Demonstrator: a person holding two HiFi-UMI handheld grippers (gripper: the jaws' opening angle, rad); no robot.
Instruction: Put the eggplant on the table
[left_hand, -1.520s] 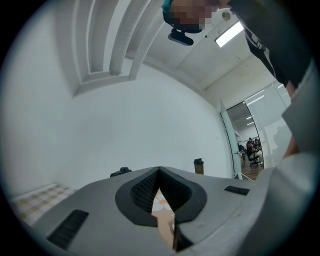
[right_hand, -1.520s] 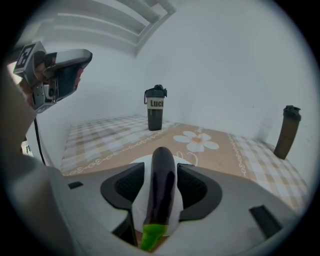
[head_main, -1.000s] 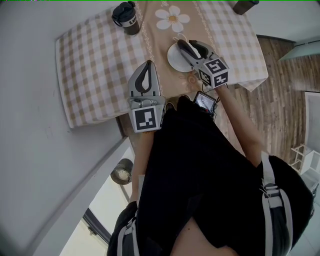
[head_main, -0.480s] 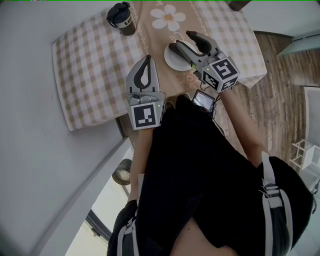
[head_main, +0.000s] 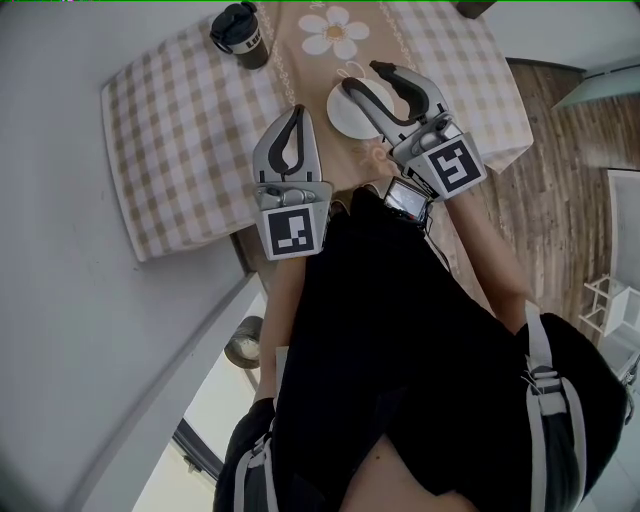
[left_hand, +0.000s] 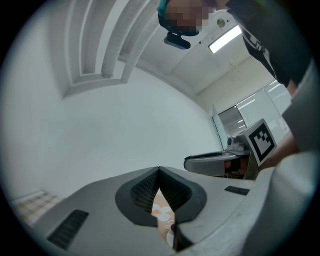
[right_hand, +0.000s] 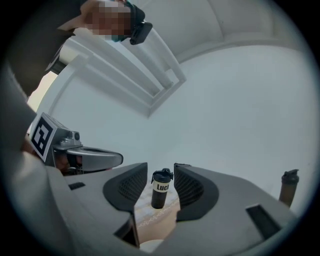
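No eggplant shows in any view. My right gripper (head_main: 365, 78) hangs above the white plate (head_main: 343, 120) near the table's front edge. Its jaws are apart and closing, with nothing between them. In the right gripper view its fingertips (right_hand: 143, 168) frame only the distant black tumbler (right_hand: 159, 189). My left gripper (head_main: 296, 111) hovers left of the plate over the beige runner, its tips meeting with nothing held; the left gripper view shows the pads (left_hand: 146, 189) touching at the top. The plate's visible part looks bare.
The table (head_main: 180, 130) has a brown checked cloth and a runner with a white flower (head_main: 338, 33). The black tumbler (head_main: 241, 33) stands at the back left, a dark bottle (right_hand: 288, 186) at the back right. Wooden floor (head_main: 560, 190) lies to the right.
My right gripper has lifted off the plate and swung up to the right, its jaws a little narrower. The left gripper has stayed where it was.
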